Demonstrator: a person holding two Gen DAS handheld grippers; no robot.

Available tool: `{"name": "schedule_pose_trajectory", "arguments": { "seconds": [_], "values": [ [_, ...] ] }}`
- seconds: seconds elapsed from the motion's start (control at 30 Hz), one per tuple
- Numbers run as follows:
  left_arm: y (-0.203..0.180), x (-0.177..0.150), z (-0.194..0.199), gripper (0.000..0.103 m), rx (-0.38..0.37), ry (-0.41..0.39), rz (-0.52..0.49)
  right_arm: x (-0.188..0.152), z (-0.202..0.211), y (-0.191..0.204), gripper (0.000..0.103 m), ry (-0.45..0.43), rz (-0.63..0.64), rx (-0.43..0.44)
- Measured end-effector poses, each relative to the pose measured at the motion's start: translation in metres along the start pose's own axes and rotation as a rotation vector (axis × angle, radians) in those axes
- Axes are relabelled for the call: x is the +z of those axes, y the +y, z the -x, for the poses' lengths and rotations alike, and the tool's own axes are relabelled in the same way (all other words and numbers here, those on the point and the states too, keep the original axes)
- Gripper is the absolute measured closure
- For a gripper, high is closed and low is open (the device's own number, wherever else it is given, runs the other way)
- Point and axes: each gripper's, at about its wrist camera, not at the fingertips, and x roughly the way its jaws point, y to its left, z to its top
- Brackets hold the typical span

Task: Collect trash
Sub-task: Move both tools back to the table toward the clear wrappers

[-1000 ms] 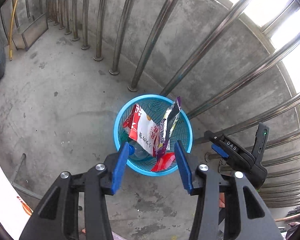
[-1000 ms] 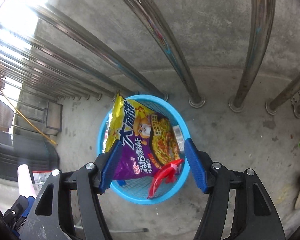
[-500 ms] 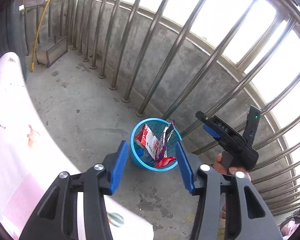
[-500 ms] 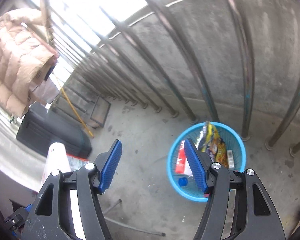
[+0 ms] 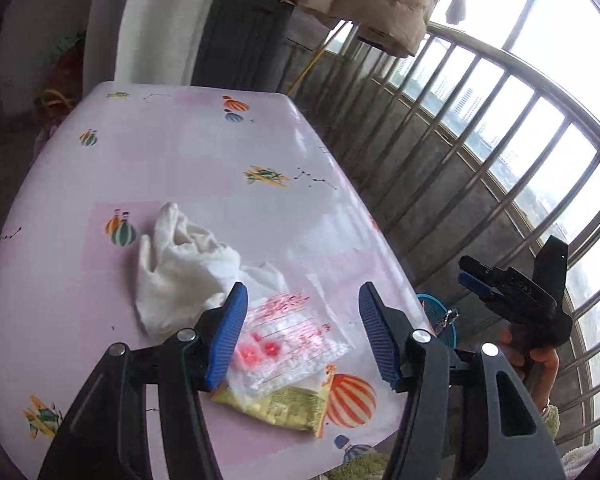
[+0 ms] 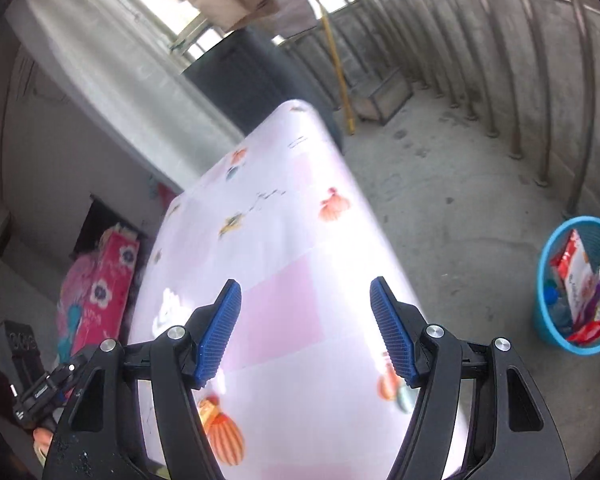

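Pink oilcloth covers the table [image 5: 188,168], where the remaining trash lies: a clear plastic bag [image 5: 288,340] atop a yellow wrapper [image 5: 284,404], with a crumpled white cloth [image 5: 180,264] at ten o'clock from them. I hold the left gripper [image 5: 300,334] above the bag, its jaws opening and empty, presumably to straddle the bag for pickup. My right gripper [image 6: 306,330] hovers over bare tabletop, its jaws also opening with nothing between them. Only the right wrist view shows the blue basket [image 6: 548,320] fully, on the floor at three o'clock, already holding packets. Only the left view shows the trash clearly.
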Motion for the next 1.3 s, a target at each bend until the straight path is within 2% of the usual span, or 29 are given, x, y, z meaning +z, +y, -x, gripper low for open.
{"name": "schedule_pose_trajectory", "arguments": {
  "seconds": [0.1, 0.2, 0.33, 0.47, 0.53, 0.9, 1.1, 1.3],
  "values": [
    [0.033, -0.011, 0.011, 0.047, 0.037, -0.015, 0.064, -0.012, -0.024, 0.041, 0.036, 0.093, 0.09, 0.077],
    [0.049, -0.017, 0.014, 0.047, 0.026, -0.024, 0.094, -0.023, -0.048, 0.067, 0.036, 0.176, 0.14, 0.093],
    [0.05, -0.019, 0.008, 0.047, -0.014, -0.031, 0.07, -0.033, -0.07, 0.089, 0.036, 0.24, 0.167, 0.062],
    [0.045, -0.029, -0.007, 0.047, -0.073, 0.007, 0.026, -0.048, -0.079, 0.1, 0.036, 0.308, 0.151, 0.039],
    [0.043, -0.035, -0.018, 0.052, -0.081, 0.032, 0.013, -0.052, -0.081, 0.102, 0.037, 0.331, 0.148, 0.033],
    [0.053, -0.046, -0.051, 0.075, -0.12, 0.088, 0.054, -0.062, -0.106, 0.117, 0.056, 0.415, 0.165, 0.037],
    [0.049, -0.05, -0.053, 0.087, -0.158, 0.095, 0.06, -0.059, -0.1, 0.118, 0.068, 0.428, 0.134, 0.109],
    [0.044, -0.048, -0.048, 0.095, -0.17, 0.067, 0.042, -0.055, -0.091, 0.113, 0.068, 0.394, 0.126, 0.089]
  ]
}}
